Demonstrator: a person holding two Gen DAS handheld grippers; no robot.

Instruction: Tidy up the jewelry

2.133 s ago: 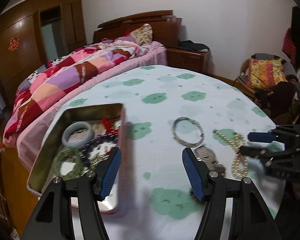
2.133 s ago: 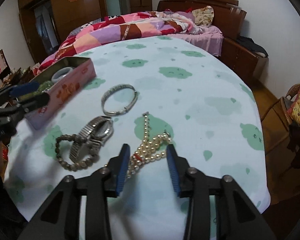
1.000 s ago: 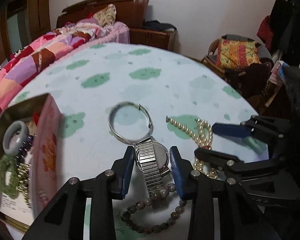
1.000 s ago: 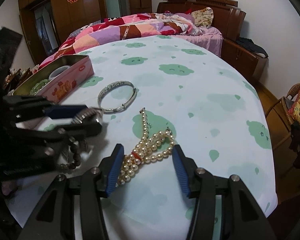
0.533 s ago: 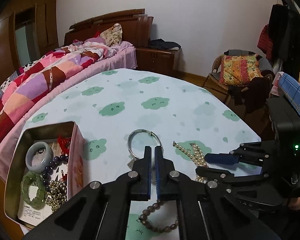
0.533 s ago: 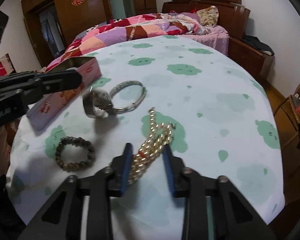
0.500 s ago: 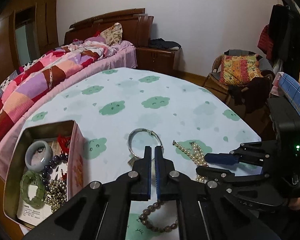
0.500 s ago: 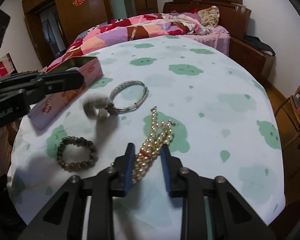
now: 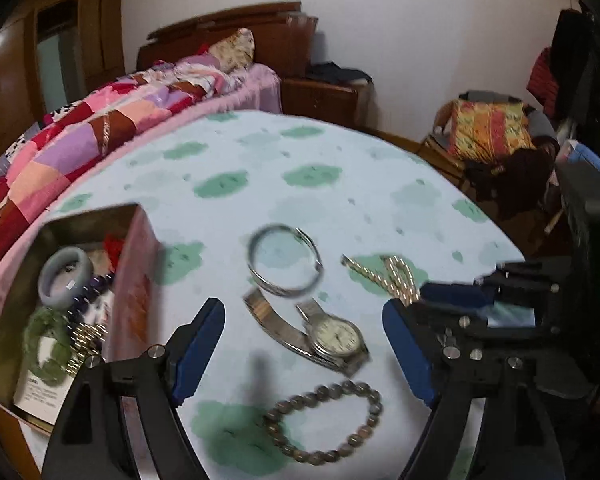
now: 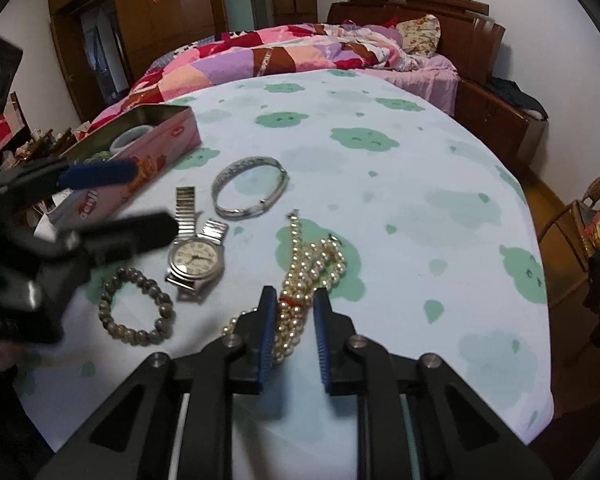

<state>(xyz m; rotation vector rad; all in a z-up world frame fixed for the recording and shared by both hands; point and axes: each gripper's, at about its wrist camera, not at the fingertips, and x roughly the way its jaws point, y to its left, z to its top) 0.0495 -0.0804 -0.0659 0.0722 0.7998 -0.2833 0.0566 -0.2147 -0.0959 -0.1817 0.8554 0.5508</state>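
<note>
My right gripper [image 10: 293, 326] points down at the near edge of the table, its jaws closing with the near end of the pearl necklace [image 10: 312, 268] bunched between the blue pads [image 10: 266, 334]; the beads fill the gap, though I cannot tell that both pads press them yet. The necklace runs away from me, its long axis lying near to far, the thin clasp end farthest out on a green cloud print. So the strand sits almost in line with my fingers, and I judge a lift from this end will let the rest trail below.

My left gripper [image 9: 304, 354] hangs over the left part of the spread, jaws opening wide and holding nothing. The wristwatch [image 9: 324, 334] lies on the cloth between its pads, face up, its metal strap stretching far-left toward the silver bangle [image 9: 284, 260] just beyond. The grey bead bracelet [image 9: 328, 426] lies nearer, just below the watch.

The tin box [image 9: 134, 280] stands at the far left, already holding a jade bangle [image 9: 65, 278] and green beads. It is much nearer my left hand, so the necklace must cross over the watch to get there
</note>
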